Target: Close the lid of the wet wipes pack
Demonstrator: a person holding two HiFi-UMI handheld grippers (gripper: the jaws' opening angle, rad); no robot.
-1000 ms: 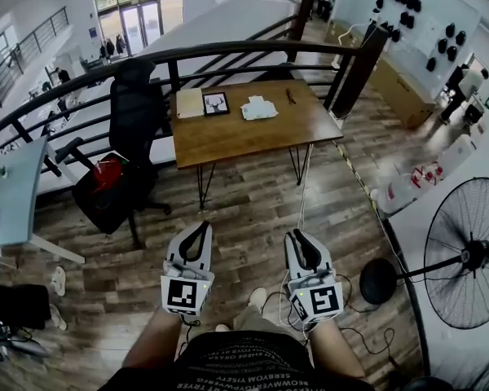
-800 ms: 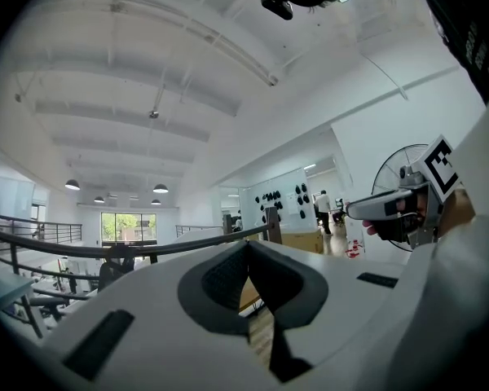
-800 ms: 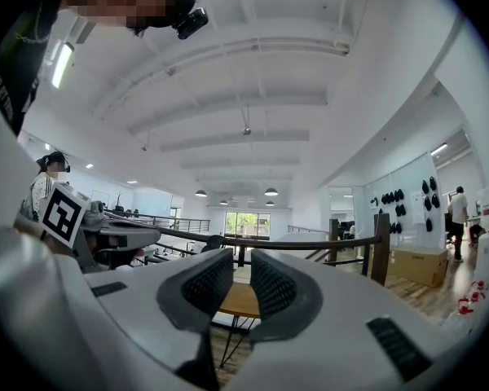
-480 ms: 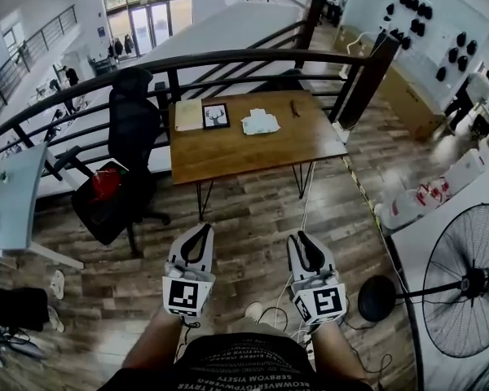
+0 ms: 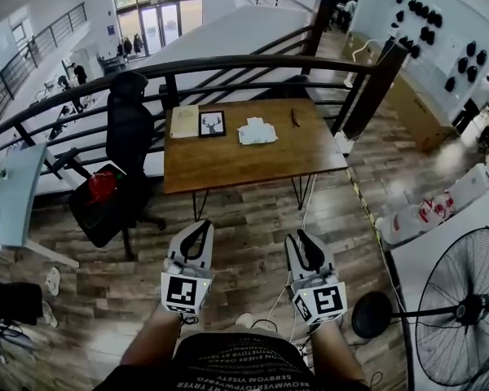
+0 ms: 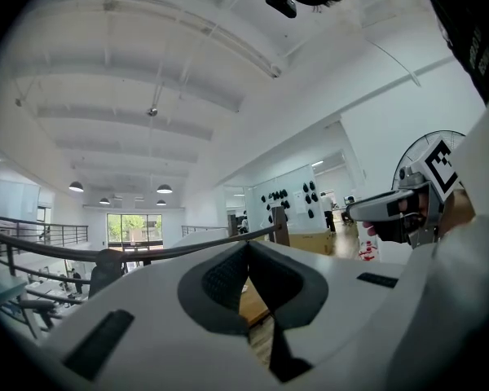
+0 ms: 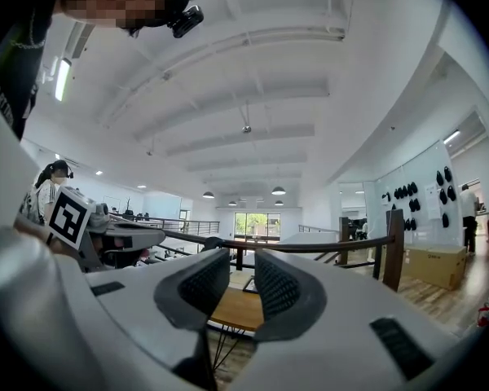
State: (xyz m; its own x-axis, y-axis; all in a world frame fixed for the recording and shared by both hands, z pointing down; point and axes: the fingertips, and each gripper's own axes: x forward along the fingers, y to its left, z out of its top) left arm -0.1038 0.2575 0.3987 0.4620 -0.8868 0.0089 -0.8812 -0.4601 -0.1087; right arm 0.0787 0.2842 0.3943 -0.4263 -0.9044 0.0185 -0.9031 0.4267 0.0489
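A mezzanine with plank flooring and a curved railing (image 5: 228, 62) holds a wooden table (image 5: 253, 161), where the white wet wipes pack (image 5: 258, 131) lies just right of a framed picture (image 5: 213, 124), well ahead of both tools. The left gripper (image 5: 200, 228) is held level near the person's body, its jaws pressed together on nothing. Beside it, the right gripper (image 5: 303, 238) has its jaws opening, also empty, probably in readiness for the lid, since the pack is beyond reach.
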